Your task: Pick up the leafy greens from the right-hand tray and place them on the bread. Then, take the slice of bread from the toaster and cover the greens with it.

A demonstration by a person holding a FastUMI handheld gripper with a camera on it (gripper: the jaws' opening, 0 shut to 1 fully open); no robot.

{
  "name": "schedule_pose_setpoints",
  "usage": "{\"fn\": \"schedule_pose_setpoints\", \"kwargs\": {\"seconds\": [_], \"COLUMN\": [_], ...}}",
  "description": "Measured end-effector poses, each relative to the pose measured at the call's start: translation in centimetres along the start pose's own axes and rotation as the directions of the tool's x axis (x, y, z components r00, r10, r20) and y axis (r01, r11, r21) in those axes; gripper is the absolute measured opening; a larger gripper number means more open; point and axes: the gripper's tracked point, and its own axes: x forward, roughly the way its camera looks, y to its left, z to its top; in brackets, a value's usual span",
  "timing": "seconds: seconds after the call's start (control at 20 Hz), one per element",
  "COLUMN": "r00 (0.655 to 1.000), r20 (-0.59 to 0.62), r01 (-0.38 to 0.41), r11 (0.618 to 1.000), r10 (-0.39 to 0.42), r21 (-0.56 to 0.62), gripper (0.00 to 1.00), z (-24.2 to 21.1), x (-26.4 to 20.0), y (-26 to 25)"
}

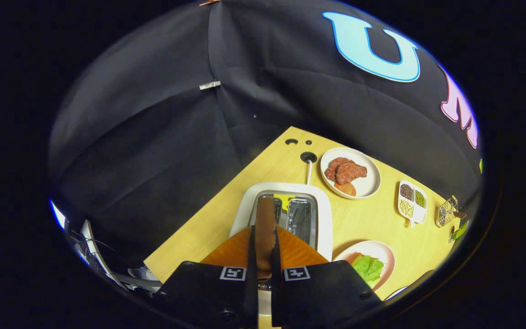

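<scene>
My gripper (pixel 264 237) is shut on a slice of bread (pixel 265 212), which stands on edge between the two fingers with its brown crust facing me. The slice hangs just above the left slot of the white toaster (pixel 327 214); the right slot (pixel 299 219) is empty. The leafy greens (pixel 368 267) lie on a round plate (pixel 381 250) to the right of the toaster, beside my right finger. What is under the greens is hidden.
Beyond the toaster, a white plate (pixel 370 183) holds pieces of meat and a tomato slice. A small divided tray of beans (pixel 412 203) and a wire basket (pixel 446 212) stand further right on the wooden table (pixel 359 219). The toaster's cord (pixel 309 171) runs to a hole at the table's back.
</scene>
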Motion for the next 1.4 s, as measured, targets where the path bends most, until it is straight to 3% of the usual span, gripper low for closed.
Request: {"fn": "schedule_pose_setpoints", "kwargs": {"seconds": [0.4, 0.6, 1.0, 1.4], "r00": [0.984, 0.972, 0.962, 0.946], "r20": [0.169, 0.237, 0.193, 0.152], "r01": [-0.076, -0.045, 0.126, 0.176], "r11": [0.992, 0.989, 0.940, 0.850], "r10": [0.059, 0.010, -0.194, -0.285], "r21": [0.099, 0.143, 0.316, 0.497], "gripper": [0.15, 0.15, 0.15, 0.15], "z": [5.6, 6.6, -0.9, -7.6], "x": [-8.3, -12.3, -12.9, -7.8], "y": [-1.6, -5.7, -16.1, -20.1]}}
